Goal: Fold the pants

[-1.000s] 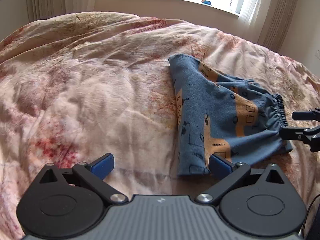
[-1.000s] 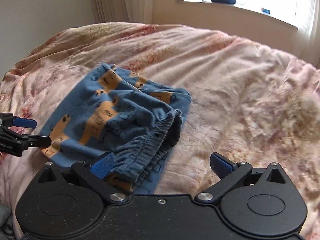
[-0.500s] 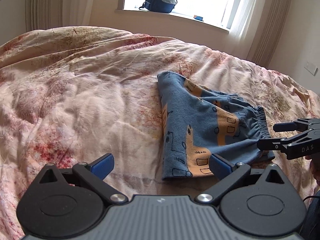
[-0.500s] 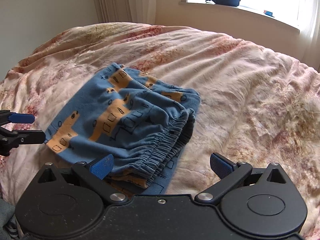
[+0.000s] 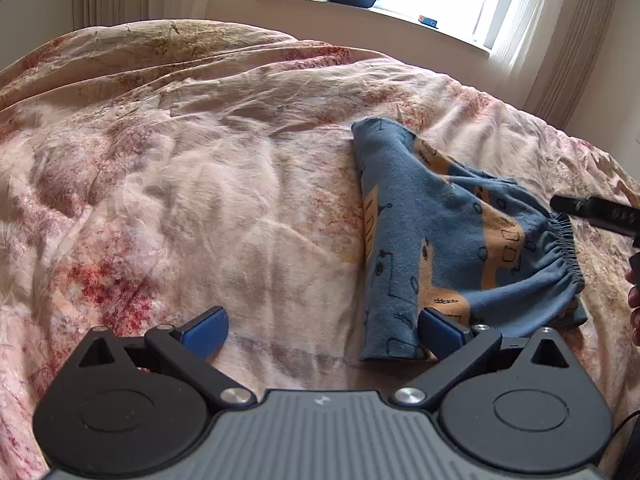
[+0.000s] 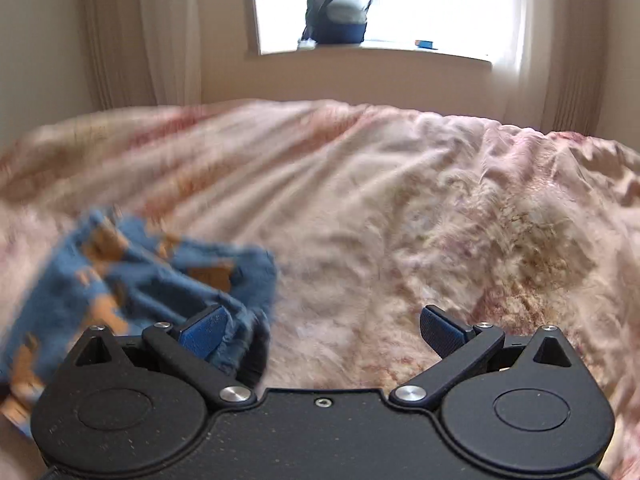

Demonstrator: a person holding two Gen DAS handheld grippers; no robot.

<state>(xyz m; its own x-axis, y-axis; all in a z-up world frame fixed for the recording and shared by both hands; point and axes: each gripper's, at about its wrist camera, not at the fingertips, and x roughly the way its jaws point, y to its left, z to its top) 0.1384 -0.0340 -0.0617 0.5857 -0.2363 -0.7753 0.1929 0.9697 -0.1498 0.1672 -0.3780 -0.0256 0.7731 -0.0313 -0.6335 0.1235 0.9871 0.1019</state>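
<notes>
- Left tool (image 5: pixel 322 330): jaws spread wide, nothing between them. The blue pads (image 5: pixel 206 330) hang just above the bedspread (image 5: pixel 200 200). The right-hand pad sits at the near edge of the pants (image 5: pixel 452 240); contact cannot be confirmed.
- Right tool (image 6: pixel 320 332): jaws spread wide, nothing between them. Its left pad (image 6: pixel 202 332) lies in front of the waistband end of the pants (image 6: pixel 160 276); the view is motion-blurred, so contact cannot be confirmed. Its right pad is over bare bedspread (image 6: pixel 440 220).
- Pants: blue fabric with an orange print, folded into a compact stack and lying flat on the bed. In the left wrist view the stack lies right of centre, with the gathered elastic waistband (image 5: pixel 566 252) on its right side and a rolled folded edge running along its left side toward the camera.
- In the left wrist view a dark finger of the right tool (image 5: pixel 596 214) enters from the right edge, just beside the waistband. Part of a hand (image 5: pixel 634 300) shows below it at the frame edge.
- Bedspread: pink and cream with red mottling, creased, covering the whole bed.
- Background: a dark backpack (image 6: pixel 338 12) stands on the windowsill (image 6: pixel 372 56); curtains (image 6: pixel 160 32) hang beside the window.
</notes>
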